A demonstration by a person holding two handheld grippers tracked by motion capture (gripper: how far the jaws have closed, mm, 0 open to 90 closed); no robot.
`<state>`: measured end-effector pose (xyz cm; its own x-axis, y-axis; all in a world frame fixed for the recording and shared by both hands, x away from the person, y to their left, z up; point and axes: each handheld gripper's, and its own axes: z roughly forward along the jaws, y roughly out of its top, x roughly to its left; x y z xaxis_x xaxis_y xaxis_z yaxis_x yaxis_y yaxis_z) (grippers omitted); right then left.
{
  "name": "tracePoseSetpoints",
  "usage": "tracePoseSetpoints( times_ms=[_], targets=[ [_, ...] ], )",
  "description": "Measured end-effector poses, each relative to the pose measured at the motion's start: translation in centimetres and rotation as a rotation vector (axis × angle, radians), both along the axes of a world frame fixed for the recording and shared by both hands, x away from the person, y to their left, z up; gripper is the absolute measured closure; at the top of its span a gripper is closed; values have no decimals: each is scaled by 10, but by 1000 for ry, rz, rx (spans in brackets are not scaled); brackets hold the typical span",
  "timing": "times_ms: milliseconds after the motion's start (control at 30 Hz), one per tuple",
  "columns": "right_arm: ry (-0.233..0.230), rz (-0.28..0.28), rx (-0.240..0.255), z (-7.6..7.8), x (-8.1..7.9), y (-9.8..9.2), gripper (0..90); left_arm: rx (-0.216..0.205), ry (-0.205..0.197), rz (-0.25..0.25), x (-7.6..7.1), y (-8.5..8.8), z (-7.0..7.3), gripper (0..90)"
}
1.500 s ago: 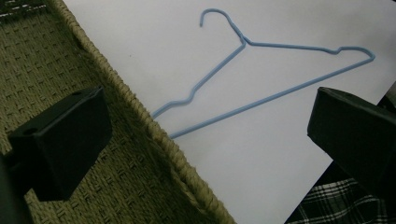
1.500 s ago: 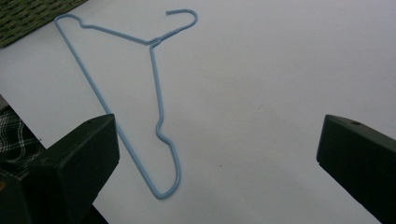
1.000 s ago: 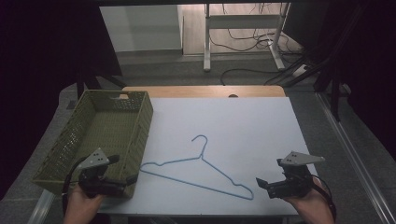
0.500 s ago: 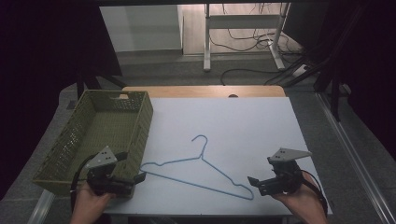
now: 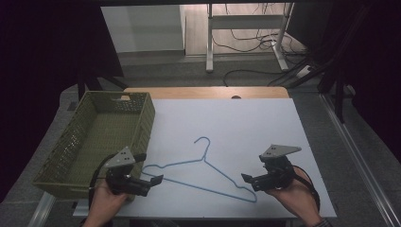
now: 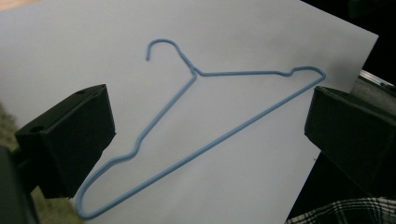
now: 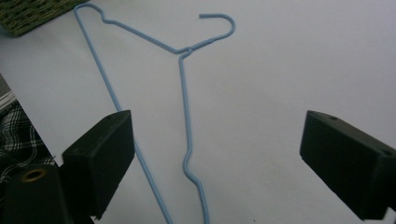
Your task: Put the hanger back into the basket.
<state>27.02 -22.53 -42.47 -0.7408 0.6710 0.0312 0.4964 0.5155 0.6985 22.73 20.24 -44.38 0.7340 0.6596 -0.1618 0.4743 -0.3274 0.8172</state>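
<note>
Lying flat, the blue hanger [image 5: 203, 169] has each end between spread fingers [image 7: 100, 158].

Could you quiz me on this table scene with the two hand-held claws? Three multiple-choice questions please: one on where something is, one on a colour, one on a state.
1. Where does the basket stand?
A. At the table's left side
B. At the table's right side
C. On the floor behind the table

2. What colour is the wire hanger?
A. Red
B. Light blue
C. Black

3. How do the jaws of the left gripper stand?
A. Clamped on the hanger
C. Clamped on the basket's rim
B. Apart, gripping nothing

Answers:
1 A: in the high view the green basket sits left of the white sheet.
2 B: the wire shows pale blue against the white sheet in every view.
3 B: the left gripper view shows its two black jaws wide apart above the hanger, pressing on nothing.
</note>
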Motion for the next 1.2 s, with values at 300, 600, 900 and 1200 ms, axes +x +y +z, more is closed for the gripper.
tracePoseSetpoints(
  times_ms=[300,600,900,1200],
  targets=[
    [-7,49,-12,-6,11,17,164,-13,16,-72,9,-26,-10,14],
    [45,52,-3,-19,26,35,178,4,46,-81,21,-39,-23,12],
    [52,65,-33,-31,34,49,233,7,80,-76,31,-47,-35,13],
    [77,85,-54,-48,46,64,338,54,79,-70,37,-53,-43,15]
  ],
)
